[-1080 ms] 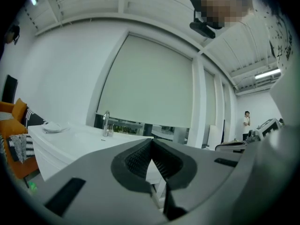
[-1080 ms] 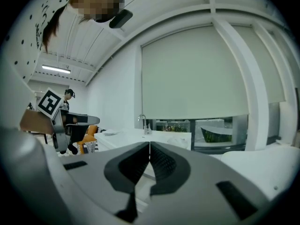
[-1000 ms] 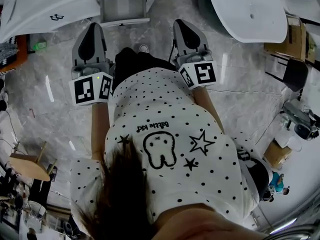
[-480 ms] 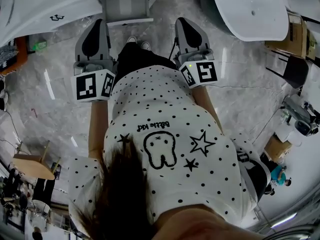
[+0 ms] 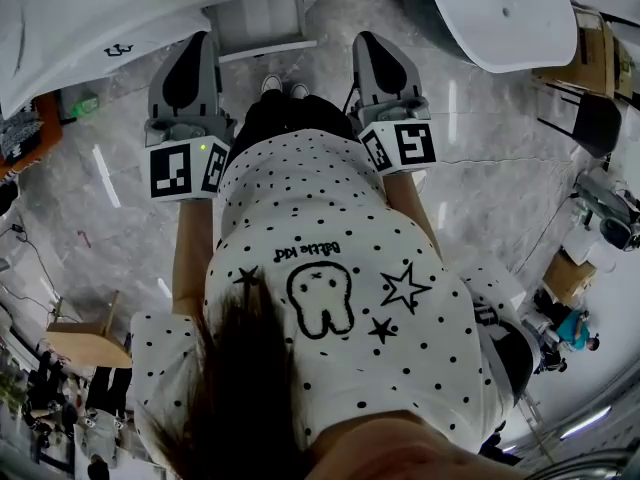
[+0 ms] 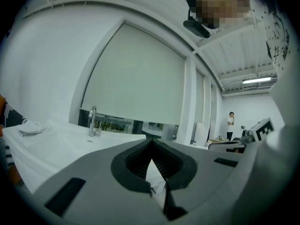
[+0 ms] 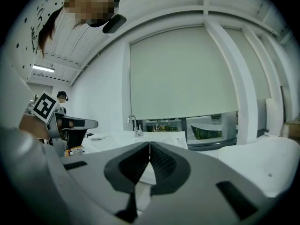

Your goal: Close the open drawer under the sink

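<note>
The long white counter point(image 5: 60, 28) fills the top left of the head view. From under its edge the drawer point(image 5: 258, 18) juts out towards my feet, open, straight ahead of me. Its inside looks pale. The counter cuts off its back part, and I cannot tell whether anything lies in it. To the right stands a big white oval fixture point(image 5: 500, 13), its far end out of frame. From above I cannot say whether it is hollow.

I hold my left gripper point(image 5: 195, 48) and my right gripper point(image 5: 370, 48) out in front, one on each side of the drawer, and neither touches it. Each gripper's own view shows its jaws pressed together with nothing between them.

Only the head view shows the drawer. In both gripper views the grey jaw bodies fill the lower part of the view, and the drawer does not show. Those views do give the counter's top, which the head view leaves mostly featureless: a tap point(image 6: 92, 121) stands on it, and a crumpled cloth point(image 6: 30, 127) lies further left. My spotted shirt point(image 5: 330, 298) covers most of my legs, so only my shoe tips point(image 5: 281, 87) show.
</note>
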Action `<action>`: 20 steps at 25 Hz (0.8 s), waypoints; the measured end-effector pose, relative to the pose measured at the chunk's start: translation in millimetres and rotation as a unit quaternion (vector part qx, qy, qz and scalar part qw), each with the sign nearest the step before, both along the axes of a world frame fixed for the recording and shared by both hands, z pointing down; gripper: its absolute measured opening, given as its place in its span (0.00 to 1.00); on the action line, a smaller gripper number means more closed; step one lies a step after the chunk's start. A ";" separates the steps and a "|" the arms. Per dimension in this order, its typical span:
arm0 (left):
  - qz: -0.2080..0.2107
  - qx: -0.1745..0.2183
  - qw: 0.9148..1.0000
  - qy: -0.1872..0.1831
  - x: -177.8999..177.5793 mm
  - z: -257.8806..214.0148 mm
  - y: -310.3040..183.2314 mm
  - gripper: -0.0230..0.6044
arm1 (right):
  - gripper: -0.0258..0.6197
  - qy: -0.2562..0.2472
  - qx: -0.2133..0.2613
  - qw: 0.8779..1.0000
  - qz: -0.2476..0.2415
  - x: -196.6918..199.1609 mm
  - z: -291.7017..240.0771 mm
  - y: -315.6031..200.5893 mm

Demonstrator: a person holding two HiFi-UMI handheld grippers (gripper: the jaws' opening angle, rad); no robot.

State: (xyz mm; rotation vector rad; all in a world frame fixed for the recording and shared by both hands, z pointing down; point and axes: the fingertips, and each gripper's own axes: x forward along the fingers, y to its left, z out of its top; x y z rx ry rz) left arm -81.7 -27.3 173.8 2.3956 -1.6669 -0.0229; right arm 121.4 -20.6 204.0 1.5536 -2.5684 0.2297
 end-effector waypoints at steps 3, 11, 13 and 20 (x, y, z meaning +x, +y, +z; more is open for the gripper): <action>0.009 -0.002 1.000 0.002 -3.7 2.9 -3.0 0.04 | 0.06 -0.002 0.000 1.000 0.006 -6.0 0.9 -1.6; 0.017 -0.017 1.000 0.004 -15.4 16.3 -9.6 0.04 | 0.06 0.004 -0.011 1.000 0.016 -15.0 9.7 -3.4; 0.019 -0.015 1.000 0.005 -14.0 14.8 -11.2 0.04 | 0.06 0.004 -0.012 1.000 0.020 -13.8 9.7 -5.0; 0.021 -0.023 0.999 -0.010 -12.9 24.9 -10.4 0.04 | 0.06 0.008 -0.005 1.000 0.013 -15.9 6.4 -10.8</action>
